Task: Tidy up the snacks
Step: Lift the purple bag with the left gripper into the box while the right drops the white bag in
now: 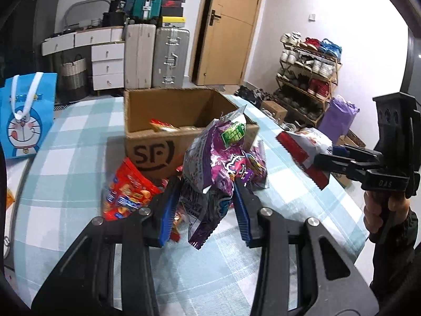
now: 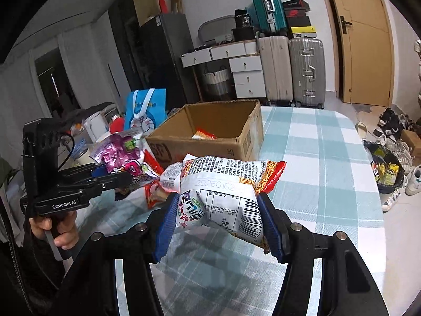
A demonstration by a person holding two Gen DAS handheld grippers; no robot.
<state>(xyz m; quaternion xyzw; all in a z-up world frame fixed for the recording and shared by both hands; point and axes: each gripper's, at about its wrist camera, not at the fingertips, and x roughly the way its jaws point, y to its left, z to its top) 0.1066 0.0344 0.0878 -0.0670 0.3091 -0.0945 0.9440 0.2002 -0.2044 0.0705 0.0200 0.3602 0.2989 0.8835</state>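
Observation:
My left gripper [image 1: 206, 205] is shut on a purple snack bag [image 1: 210, 168] and holds it above the checked tablecloth, just in front of the open cardboard box [image 1: 147, 147]. My right gripper [image 2: 218, 221] is shut on a white and red noodle snack bag [image 2: 221, 184], held above the table near the box [image 2: 244, 142]. The right gripper also shows in the left wrist view [image 1: 323, 158], to the right of the purple bag. The box holds a red and yellow packet [image 1: 161, 126]. A red snack bag [image 1: 126, 192] lies on the table before the box.
A blue Doraemon bag [image 1: 23, 115] stands at the table's left. Suitcases [image 1: 171, 55], drawers and a wooden door [image 1: 226, 26] line the far wall. A shoe rack [image 1: 307, 79] stands right of the table, and shoes [image 2: 392, 129] lie on the floor.

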